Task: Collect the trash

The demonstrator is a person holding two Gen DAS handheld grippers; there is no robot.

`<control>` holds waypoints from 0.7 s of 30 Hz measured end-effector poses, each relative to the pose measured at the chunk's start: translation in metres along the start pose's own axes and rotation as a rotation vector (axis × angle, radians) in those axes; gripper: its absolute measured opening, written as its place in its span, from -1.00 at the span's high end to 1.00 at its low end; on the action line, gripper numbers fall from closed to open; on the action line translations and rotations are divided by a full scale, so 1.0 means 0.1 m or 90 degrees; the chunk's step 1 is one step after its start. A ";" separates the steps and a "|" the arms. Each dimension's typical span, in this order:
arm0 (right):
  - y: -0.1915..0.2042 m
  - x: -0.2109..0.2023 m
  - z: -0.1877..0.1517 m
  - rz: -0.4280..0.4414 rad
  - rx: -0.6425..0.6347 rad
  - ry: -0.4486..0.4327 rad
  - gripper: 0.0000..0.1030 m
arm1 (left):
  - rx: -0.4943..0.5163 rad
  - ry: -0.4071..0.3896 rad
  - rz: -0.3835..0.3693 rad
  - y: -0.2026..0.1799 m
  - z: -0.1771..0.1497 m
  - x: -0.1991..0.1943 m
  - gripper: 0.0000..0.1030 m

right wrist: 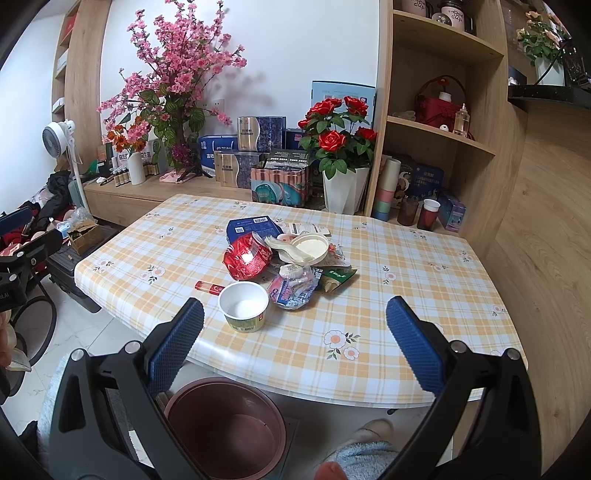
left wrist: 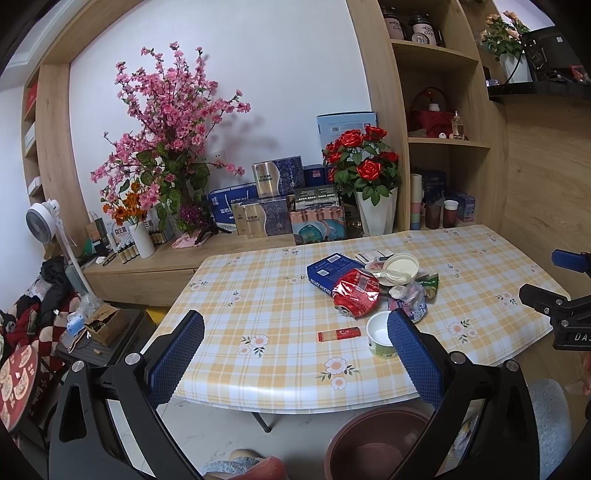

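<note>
Both grippers held off the near table edge, nothing between the jaws. Left gripper (left wrist: 295, 354): jaws wide, aimed at the trash from the left-front. Right gripper (right wrist: 295, 347): jaws wide too, pointing over the near edge; its black body shows at the right edge of the left wrist view.

Brown plastic bin (right wrist: 225, 428) sits on the floor under the near edge, between the grippers, w/ no trash visible in it.

Table (right wrist: 369, 325) has a yellow plaid floral cover. Nearest trash: white paper cup (right wrist: 243, 306), upright, green band, print too small to read. Just left of it, a red lighter (right wrist: 209, 287), lying flat. Behind: crumpled red wrapper (right wrist: 246, 255) w/ barcode, clear plastic bag (right wrist: 293, 290), green sachet (right wrist: 334, 277), round white lid (right wrist: 309, 246). Blue box (left wrist: 334, 269) at the back of the pile, side text reads "luckin coffee".

Far: shelf jars (left wrist: 423, 27) marked "cup".
</note>
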State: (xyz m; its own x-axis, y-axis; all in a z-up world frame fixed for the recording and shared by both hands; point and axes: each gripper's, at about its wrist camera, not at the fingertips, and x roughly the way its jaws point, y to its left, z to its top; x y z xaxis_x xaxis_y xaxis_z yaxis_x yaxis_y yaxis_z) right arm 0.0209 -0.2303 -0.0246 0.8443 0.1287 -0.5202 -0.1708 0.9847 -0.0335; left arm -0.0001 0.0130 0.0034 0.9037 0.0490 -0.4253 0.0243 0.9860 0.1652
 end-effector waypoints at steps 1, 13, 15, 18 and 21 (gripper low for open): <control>0.00 0.00 0.00 0.000 0.000 0.000 -0.89 | 0.000 0.001 0.000 0.01 0.00 0.00 -0.89; -0.02 0.02 -0.03 -0.001 0.001 0.002 -0.89 | -0.003 0.006 -0.002 0.00 -0.03 0.03 -0.89; -0.03 0.02 -0.03 -0.001 0.001 0.002 -0.89 | -0.005 0.005 -0.002 -0.01 -0.04 0.03 -0.89; -0.02 0.02 -0.03 -0.002 -0.001 0.002 -0.89 | -0.011 0.007 -0.009 -0.01 -0.06 0.04 -0.89; -0.03 0.03 -0.06 -0.003 0.000 0.003 -0.89 | -0.020 0.004 -0.017 -0.01 -0.06 0.05 -0.89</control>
State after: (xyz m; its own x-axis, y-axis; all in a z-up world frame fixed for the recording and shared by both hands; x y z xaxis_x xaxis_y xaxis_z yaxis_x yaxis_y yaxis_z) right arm 0.0213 -0.2339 -0.0312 0.8427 0.1231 -0.5241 -0.1663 0.9854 -0.0359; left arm 0.0022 0.0133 -0.0044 0.9000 0.0238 -0.4353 0.0348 0.9914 0.1262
